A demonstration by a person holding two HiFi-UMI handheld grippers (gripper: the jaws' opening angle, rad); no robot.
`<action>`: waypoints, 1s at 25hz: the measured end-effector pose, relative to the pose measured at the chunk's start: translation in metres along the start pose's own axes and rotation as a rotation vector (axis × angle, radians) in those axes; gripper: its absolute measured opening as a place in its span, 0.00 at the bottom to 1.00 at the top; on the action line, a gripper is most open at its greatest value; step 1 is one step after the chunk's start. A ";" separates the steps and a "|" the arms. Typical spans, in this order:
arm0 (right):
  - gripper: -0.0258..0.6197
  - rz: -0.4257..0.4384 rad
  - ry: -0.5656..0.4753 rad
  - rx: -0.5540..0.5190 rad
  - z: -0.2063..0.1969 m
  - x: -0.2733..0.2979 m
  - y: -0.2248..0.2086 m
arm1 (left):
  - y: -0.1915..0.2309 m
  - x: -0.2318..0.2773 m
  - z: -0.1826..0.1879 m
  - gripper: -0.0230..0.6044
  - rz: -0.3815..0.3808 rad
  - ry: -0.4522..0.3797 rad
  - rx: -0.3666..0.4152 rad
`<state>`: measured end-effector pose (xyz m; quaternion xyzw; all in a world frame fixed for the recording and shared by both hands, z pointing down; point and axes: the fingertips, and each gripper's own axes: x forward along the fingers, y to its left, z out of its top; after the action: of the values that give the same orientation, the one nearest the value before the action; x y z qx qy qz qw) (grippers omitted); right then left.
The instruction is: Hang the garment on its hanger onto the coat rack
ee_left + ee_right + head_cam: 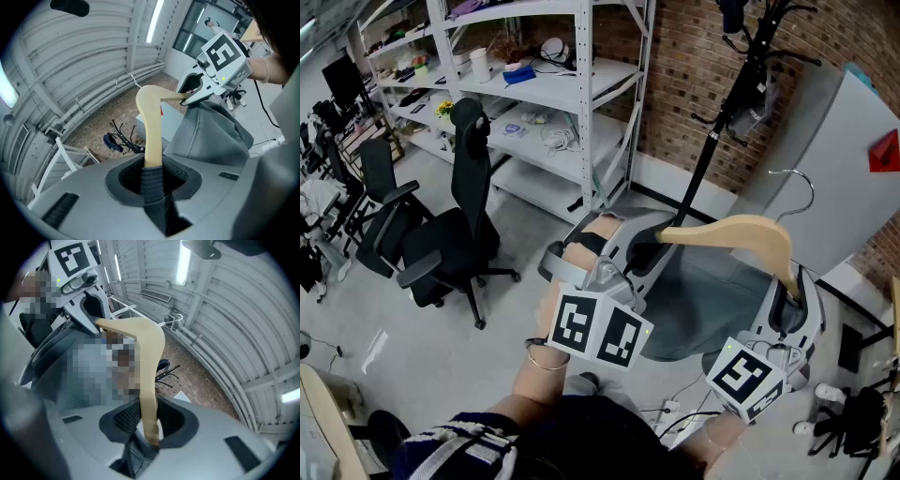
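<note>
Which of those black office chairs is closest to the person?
The tall-backed chair with the headrest, standing apart; the other chairs sit farther back by the left edge.

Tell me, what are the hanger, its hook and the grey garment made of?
The hanger looks like wood: pale tan, smooth and solid. Its hook looks like metal: a thin, silvery wire. The garment is soft grey cloth, maybe a knit; it sags in folds.
</note>
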<state>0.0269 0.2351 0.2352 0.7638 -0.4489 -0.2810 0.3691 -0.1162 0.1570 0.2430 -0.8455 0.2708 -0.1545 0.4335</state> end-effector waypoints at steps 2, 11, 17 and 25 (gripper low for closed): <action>0.20 0.001 -0.008 0.010 -0.001 0.001 -0.001 | -0.001 0.001 0.001 0.18 0.001 0.001 0.001; 0.20 0.037 -0.023 0.029 -0.020 0.014 -0.006 | -0.009 0.019 0.009 0.18 0.012 0.022 0.006; 0.20 0.052 -0.042 0.029 -0.030 0.026 -0.007 | -0.015 0.032 0.010 0.18 0.013 0.046 -0.001; 0.20 0.067 -0.040 0.035 -0.042 0.065 -0.003 | -0.013 0.069 -0.002 0.18 0.007 0.058 -0.008</action>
<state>0.0888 0.1914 0.2501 0.7489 -0.4861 -0.2760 0.3559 -0.0571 0.1206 0.2565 -0.8414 0.2866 -0.1763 0.4228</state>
